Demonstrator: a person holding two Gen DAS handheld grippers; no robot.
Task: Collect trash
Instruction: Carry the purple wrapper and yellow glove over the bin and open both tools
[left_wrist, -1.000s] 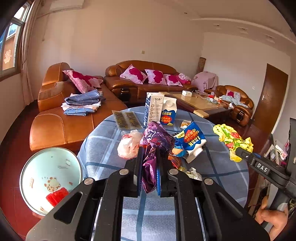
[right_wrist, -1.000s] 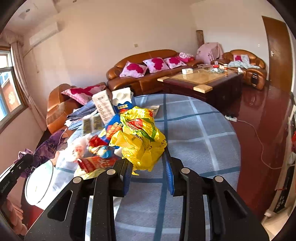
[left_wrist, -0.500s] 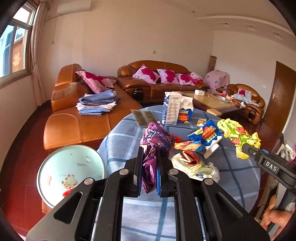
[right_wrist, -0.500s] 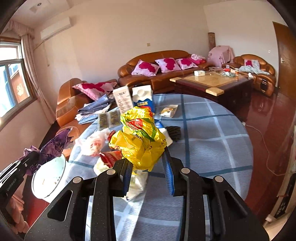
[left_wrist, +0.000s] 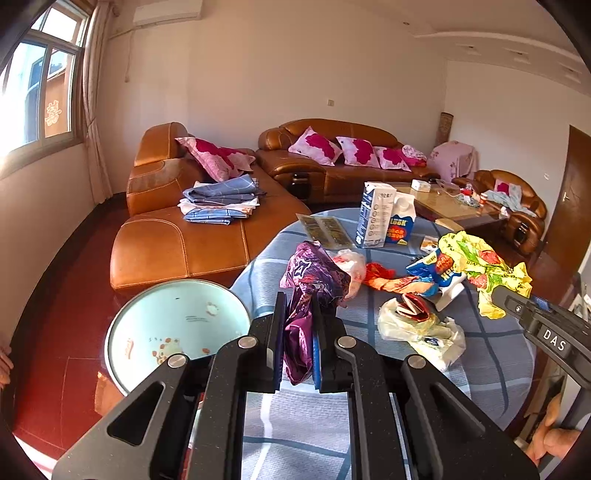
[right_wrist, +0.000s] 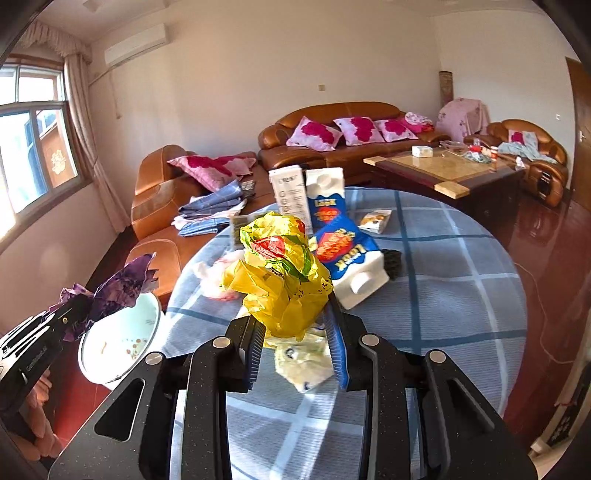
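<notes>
Pinching a crumpled purple foil wrapper (left_wrist: 306, 295) in the left gripper (left_wrist: 298, 343) near the pale-blue round bin (left_wrist: 147, 332); clamping a crumpled yellow plastic bag (right_wrist: 280, 280) in the right gripper (right_wrist: 295, 354) over the blue checked round table (right_wrist: 461, 288). Risking loose, springy trash slipping free short of the rim.

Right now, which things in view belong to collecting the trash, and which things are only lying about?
Belong to the job:
- purple wrapper, held in the left hand-held gripper
- yellow bag, held in the right hand-held gripper
- pale bin beside the table
- clear plastic bag on the table

Lying about:
- folded blue cloths on the sofa
- pink cushions
</notes>
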